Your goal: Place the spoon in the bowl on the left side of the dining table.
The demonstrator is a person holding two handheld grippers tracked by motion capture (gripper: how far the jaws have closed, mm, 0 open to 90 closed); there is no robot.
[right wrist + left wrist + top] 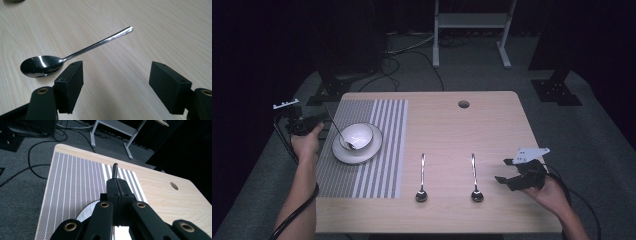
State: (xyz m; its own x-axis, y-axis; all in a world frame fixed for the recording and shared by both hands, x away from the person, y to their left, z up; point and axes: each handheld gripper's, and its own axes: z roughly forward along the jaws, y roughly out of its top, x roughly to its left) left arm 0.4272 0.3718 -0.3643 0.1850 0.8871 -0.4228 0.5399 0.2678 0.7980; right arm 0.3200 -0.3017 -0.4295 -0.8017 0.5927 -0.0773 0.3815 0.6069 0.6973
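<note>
Steel spoon [343, 137] clamped in shut left gripper [117, 185], tip in bowl [362, 134] near bench's left edge. Right gripper [115, 82] wide open, empty. Two spoons [422, 177] unplaced by near edge.

A slim metal spoon [340, 135] stands tilted in the white bowl [360, 133], its head down in the bowl and its handle leaning out toward ten o'clock. The bowl sits upright on a white plate [343, 154] at the bench's nine o'clock side, on the striped mat
</note>
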